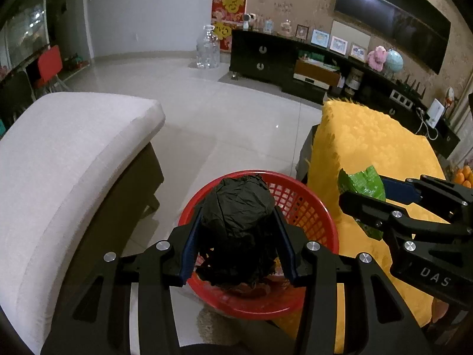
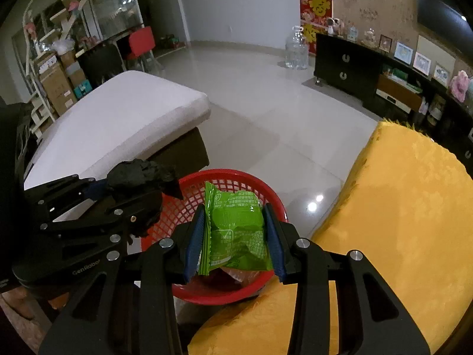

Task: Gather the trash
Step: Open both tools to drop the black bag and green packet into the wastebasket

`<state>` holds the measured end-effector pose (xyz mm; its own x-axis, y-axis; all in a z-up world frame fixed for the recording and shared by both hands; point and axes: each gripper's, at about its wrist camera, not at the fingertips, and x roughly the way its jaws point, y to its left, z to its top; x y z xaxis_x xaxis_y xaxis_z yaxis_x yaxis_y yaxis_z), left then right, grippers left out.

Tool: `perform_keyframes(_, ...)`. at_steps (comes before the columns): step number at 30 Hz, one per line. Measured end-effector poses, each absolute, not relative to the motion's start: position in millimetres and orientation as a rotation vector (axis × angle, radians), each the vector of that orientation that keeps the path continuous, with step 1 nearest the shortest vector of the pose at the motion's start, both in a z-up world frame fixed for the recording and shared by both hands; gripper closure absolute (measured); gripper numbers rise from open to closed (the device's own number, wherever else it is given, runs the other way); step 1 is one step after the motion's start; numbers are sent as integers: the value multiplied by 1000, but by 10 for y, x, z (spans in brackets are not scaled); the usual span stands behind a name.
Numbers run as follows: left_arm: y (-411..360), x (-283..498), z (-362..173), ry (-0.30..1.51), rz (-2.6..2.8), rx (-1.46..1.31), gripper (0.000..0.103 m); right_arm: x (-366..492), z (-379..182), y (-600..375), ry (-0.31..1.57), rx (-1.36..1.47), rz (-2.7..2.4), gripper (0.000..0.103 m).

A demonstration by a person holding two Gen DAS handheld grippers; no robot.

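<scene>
Hovering over the red mesh basket (image 1: pixel 307 216) on the floor, both grippers carry trash. The left gripper (image 1: pixel 238 230) has its fingers (image 1: pixel 189 251) clamped on a crumpled black wad (image 1: pixel 239 207), held just above the basket's opening. The right gripper (image 2: pixel 235 230) grips a green snack wrapper (image 2: pixel 236 224) between its blue-padded fingers (image 2: pixel 273 239), above the basket's near right side. A yellow-covered counter (image 2: pixel 399 207) stands right of the basket, and a white cushioned bench (image 1: pixel 74 153) lies to the left.

A red mesh basket (image 1: pixel 307 207) stands on the pale tiled floor (image 1: pixel 236 124) beside a yellow-covered table (image 1: pixel 369 148).
</scene>
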<state>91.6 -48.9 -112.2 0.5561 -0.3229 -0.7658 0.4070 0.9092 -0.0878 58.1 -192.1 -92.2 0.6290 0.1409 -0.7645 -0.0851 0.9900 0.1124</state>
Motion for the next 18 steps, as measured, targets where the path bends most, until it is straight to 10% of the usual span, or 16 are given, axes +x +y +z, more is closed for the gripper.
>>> perform_keyframes(18,-490,1074,-1363,948,-414,86,58,875,-1177,-2004,939,144,161,64)
